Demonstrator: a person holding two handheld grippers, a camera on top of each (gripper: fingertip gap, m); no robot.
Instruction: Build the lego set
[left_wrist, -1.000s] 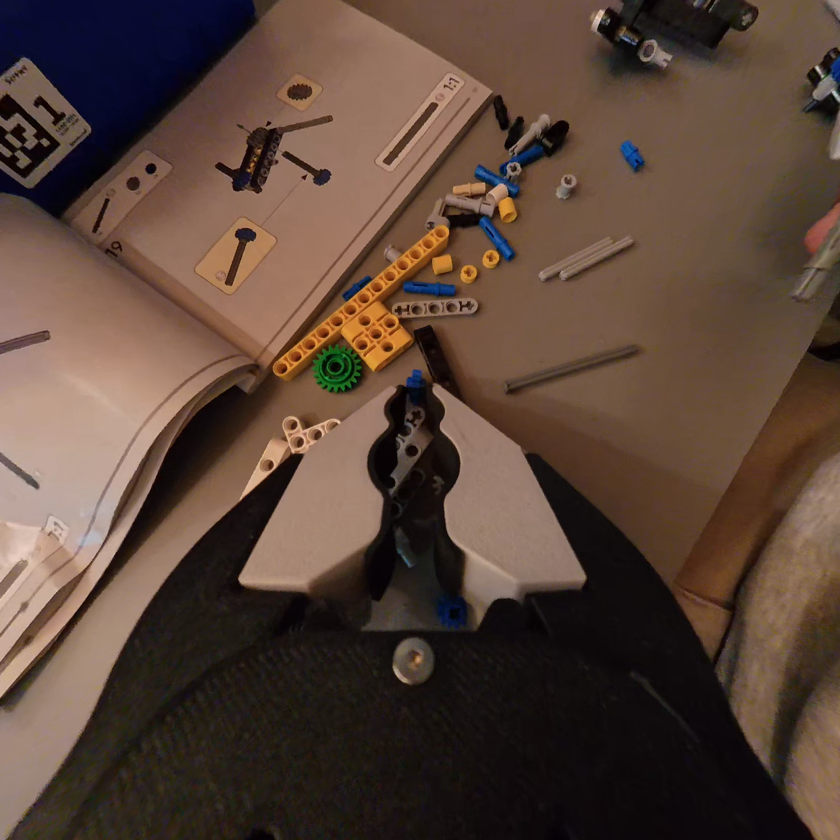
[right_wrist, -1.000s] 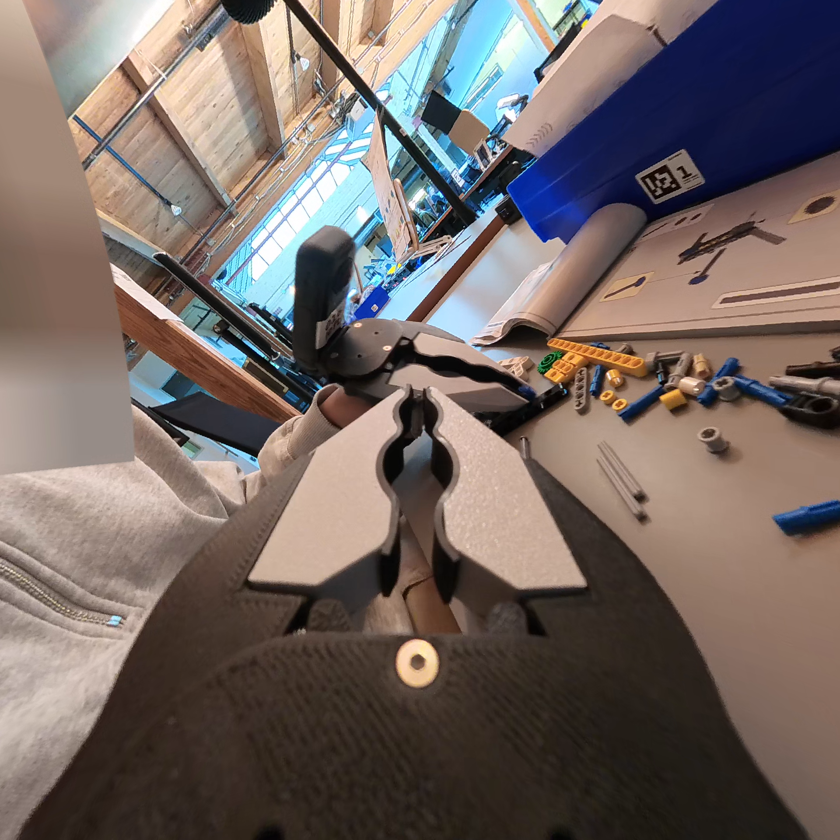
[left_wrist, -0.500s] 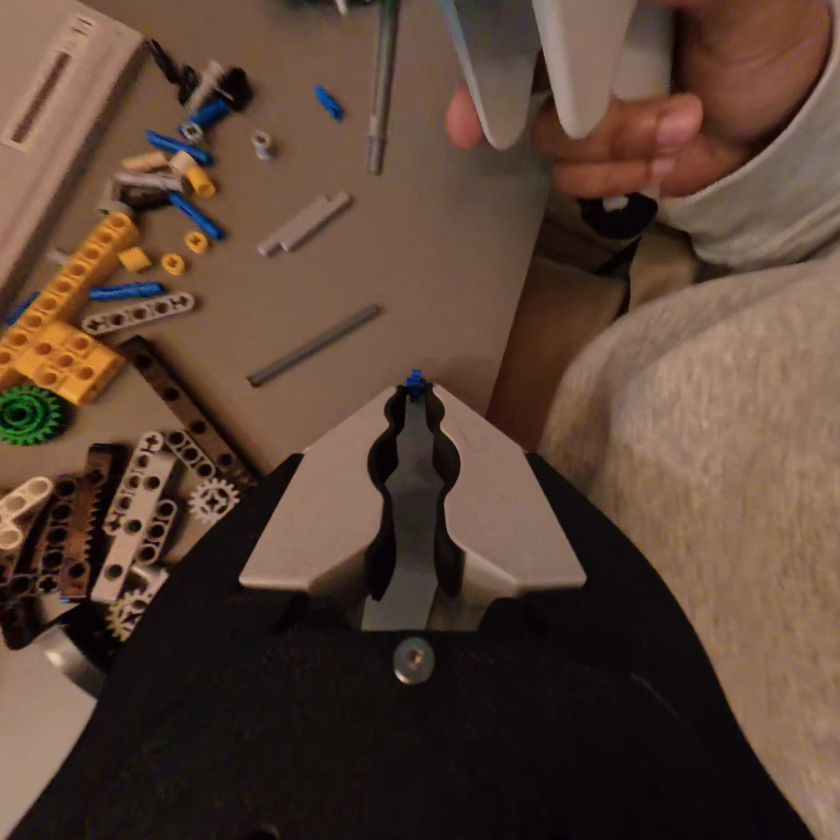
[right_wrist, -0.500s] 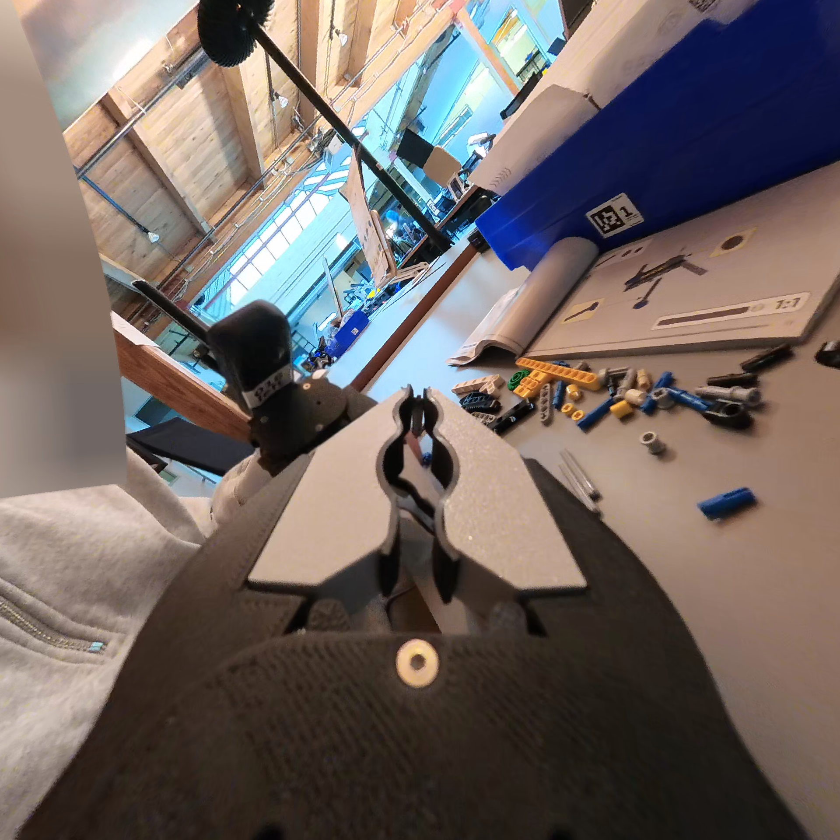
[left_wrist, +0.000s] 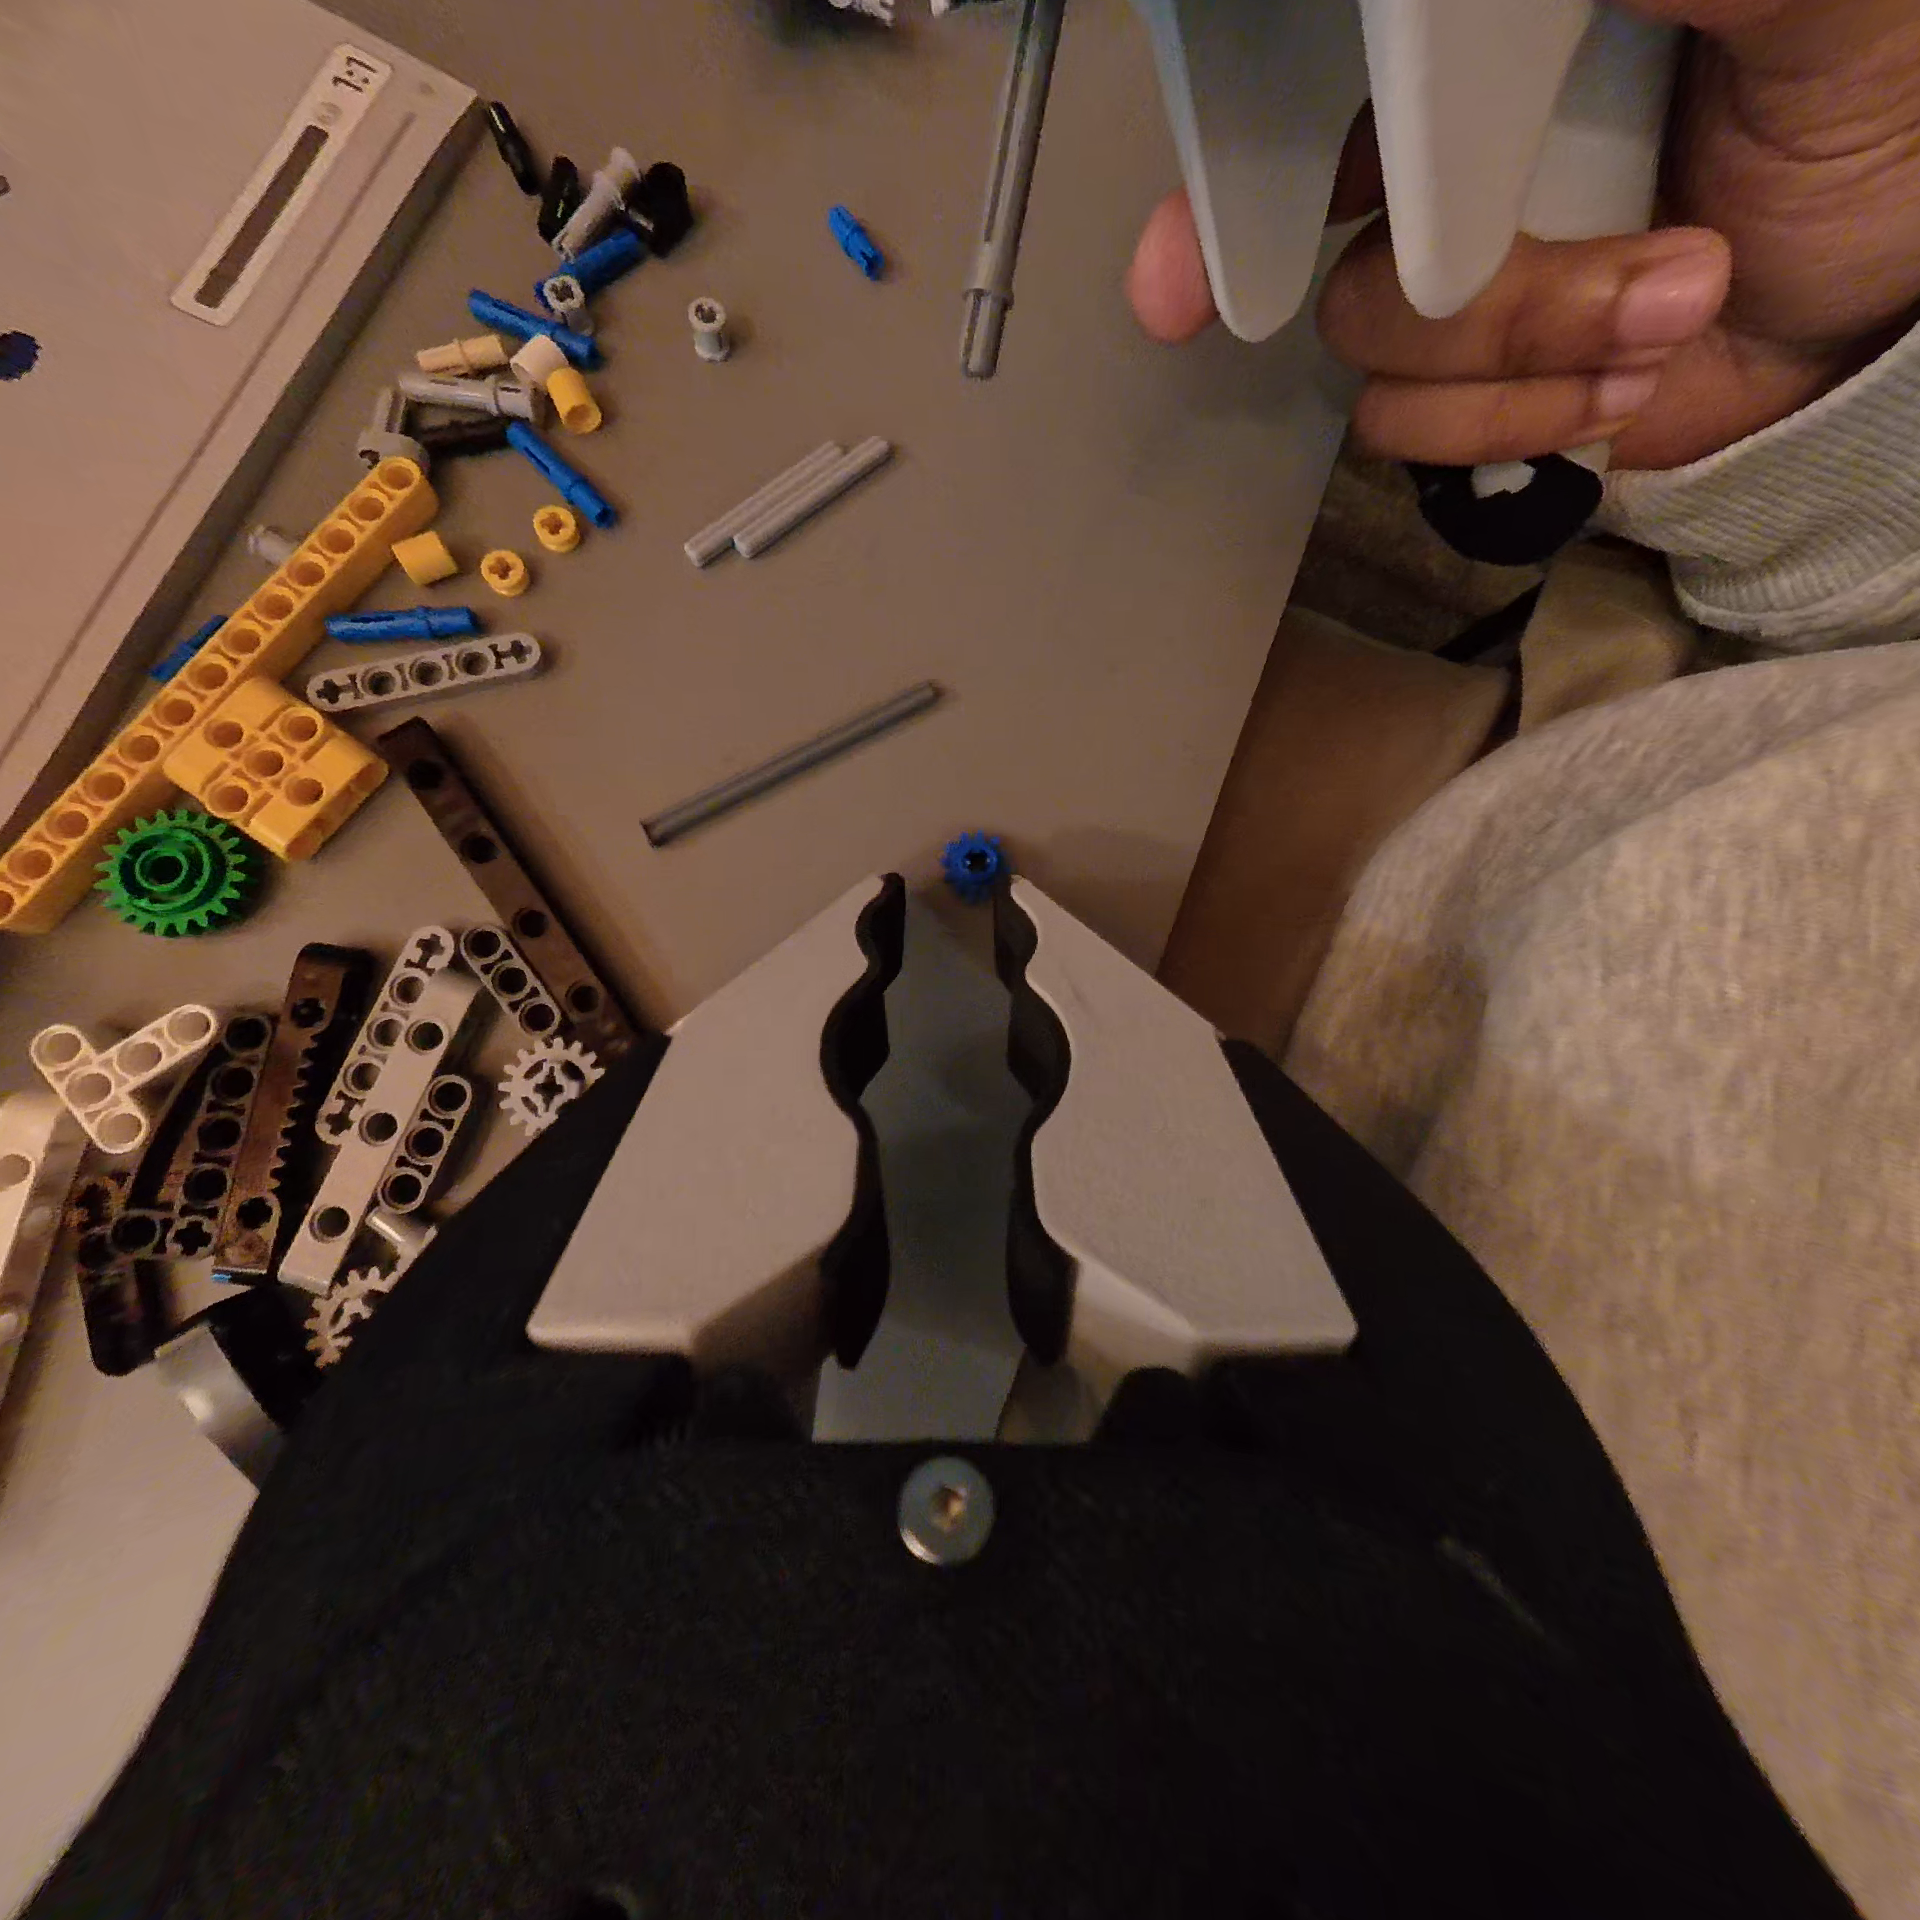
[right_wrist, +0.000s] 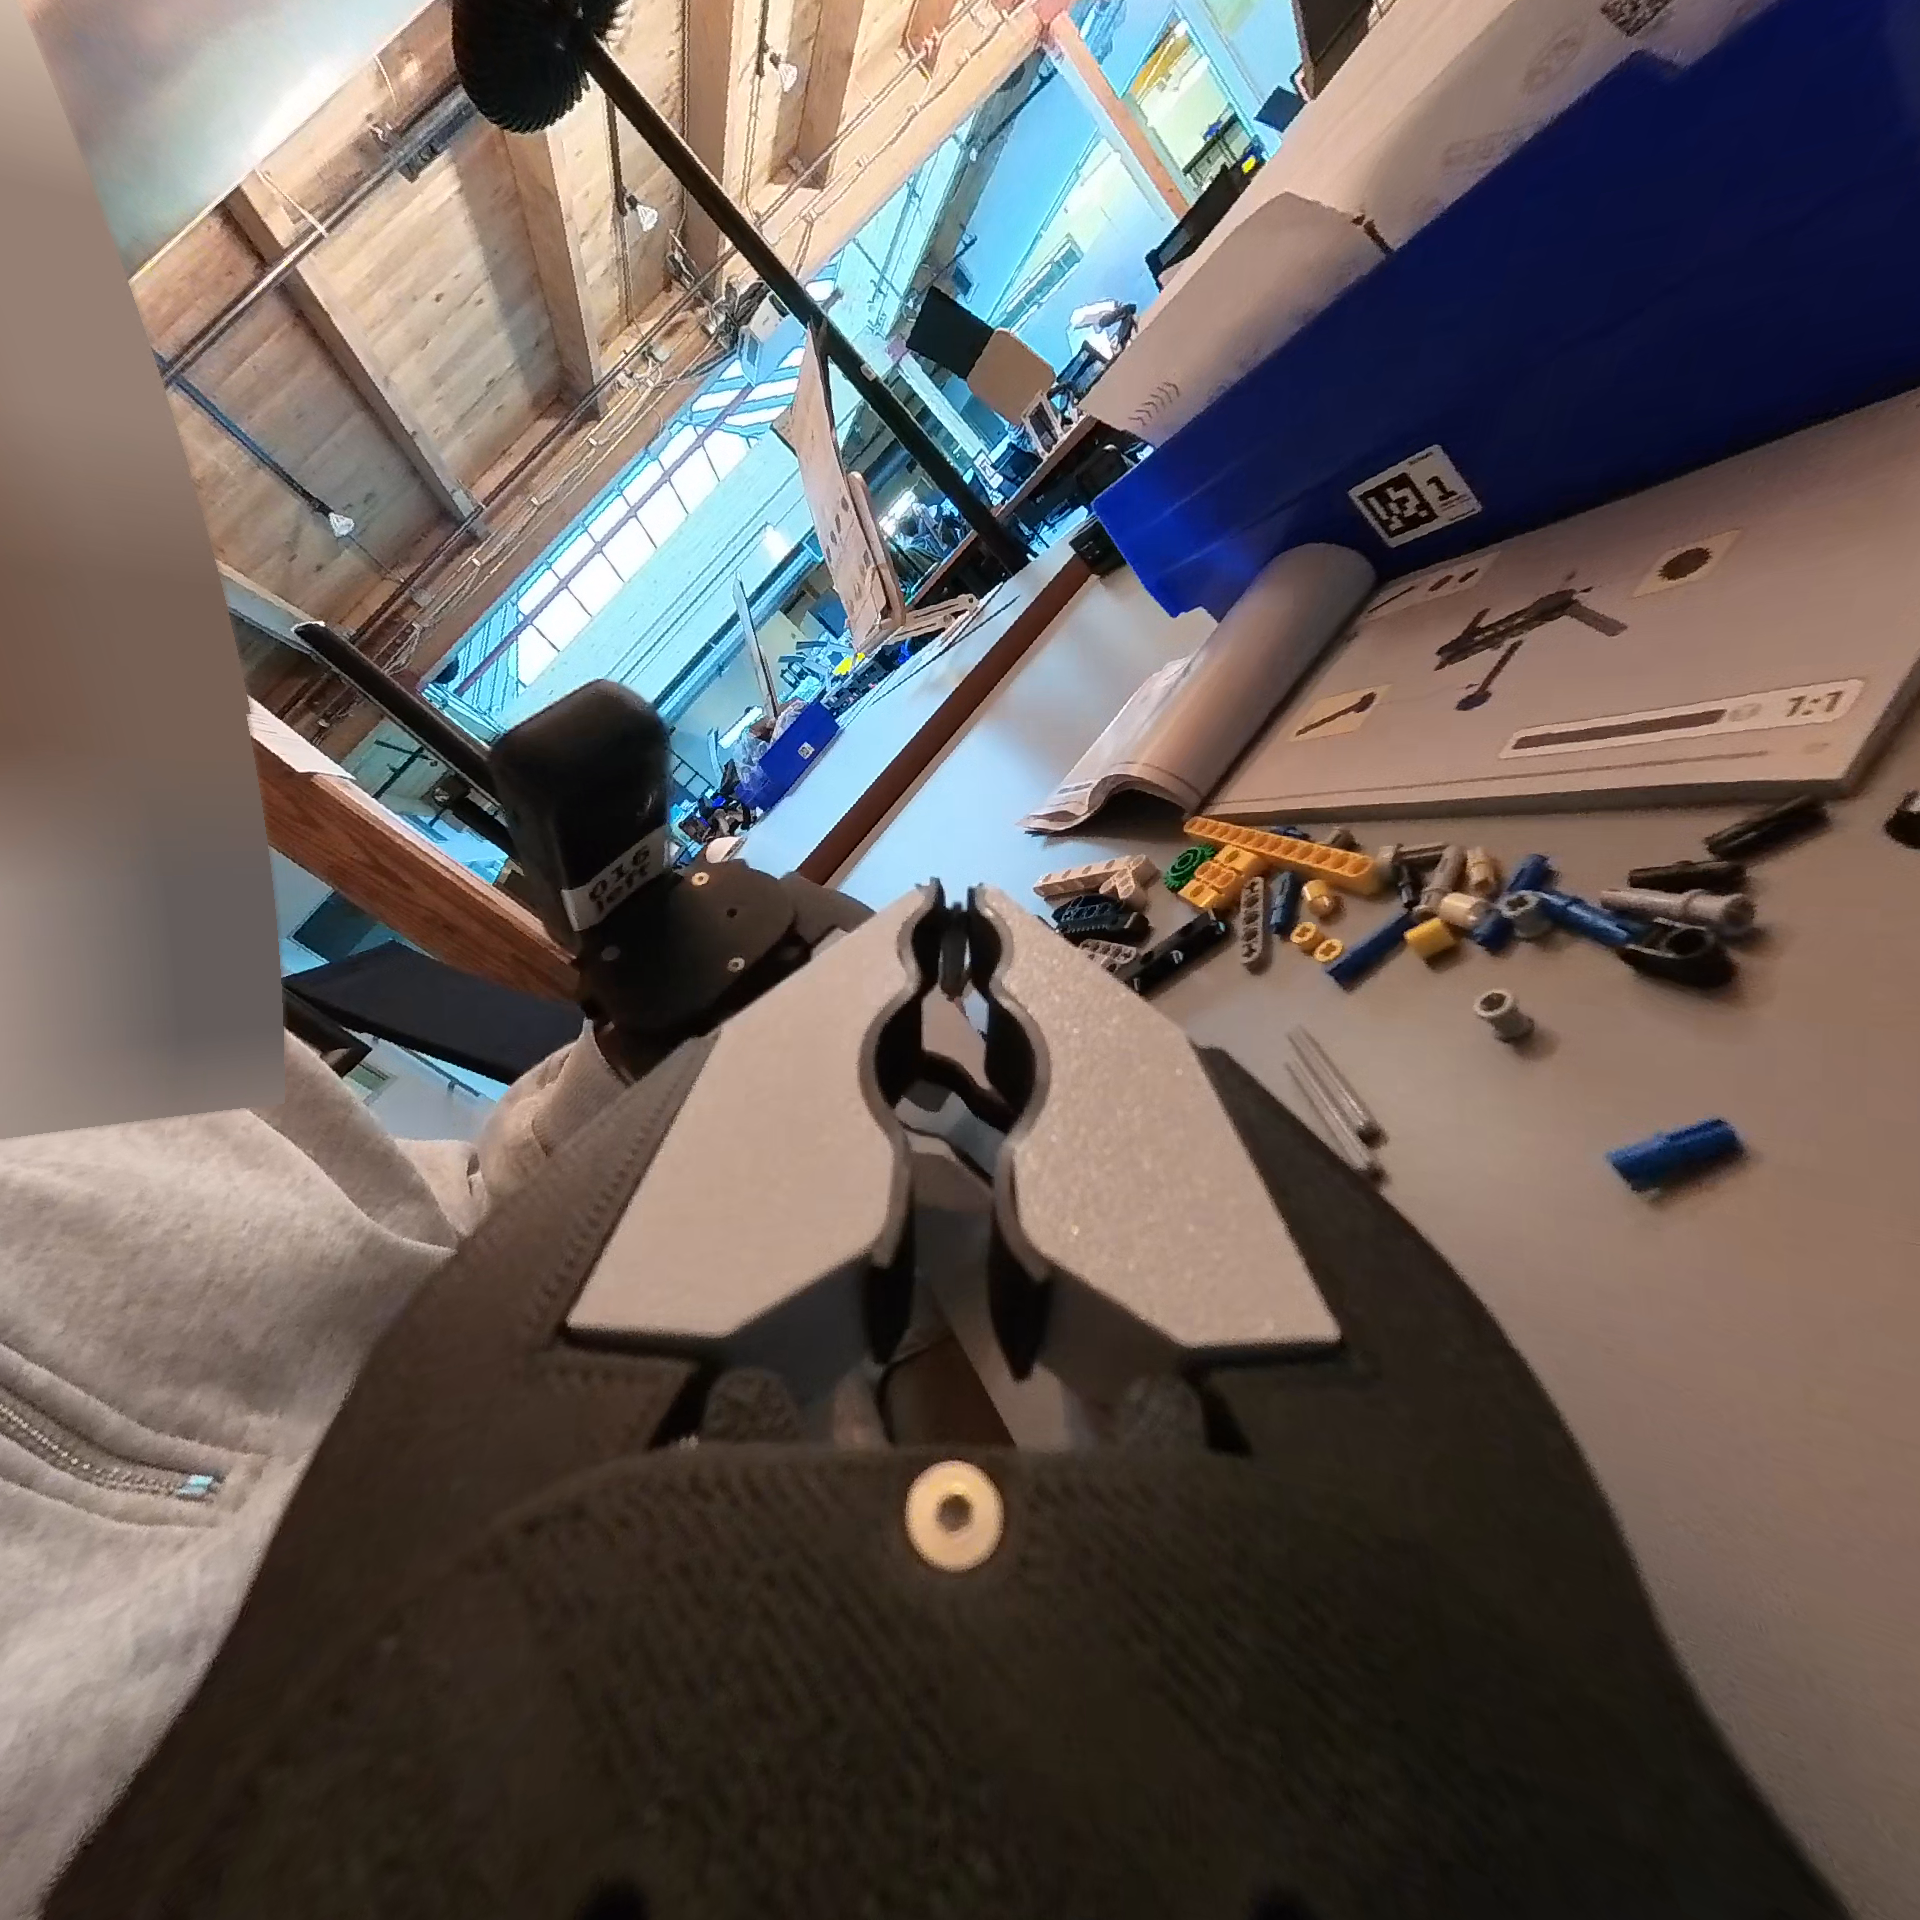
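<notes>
In the left wrist view my left gripper (left_wrist: 948, 894) is open and low over the grey table (left_wrist: 1091, 571), near its right edge. A small blue gear (left_wrist: 974, 862) lies flat on the table just ahead of the right fingertip (left_wrist: 1023, 914), outside the grasp. Nothing sits between the pads. In the right wrist view my right gripper (right_wrist: 951, 899) is shut, raised and aimed at the left gripper's black body (right_wrist: 644, 894). A hand (left_wrist: 1538, 322) holding the right gripper shows at the top right of the left wrist view.
Loose parts lie left of the gear: a grey axle (left_wrist: 790, 764), two short grey axles (left_wrist: 790, 499), a yellow beam (left_wrist: 239, 665), a green gear (left_wrist: 171, 873), stacked beams (left_wrist: 395, 1091) and blue pins. An open instruction booklet (right_wrist: 1558, 707) and a blue bin (right_wrist: 1558, 260) stand behind. Across from one pair of fingers to the other is roughly 11 centimetres.
My left gripper swung right toward the table edge pinching the blue gear at its tips, then opened. The gear now lies on the table. The right gripper stayed shut.
</notes>
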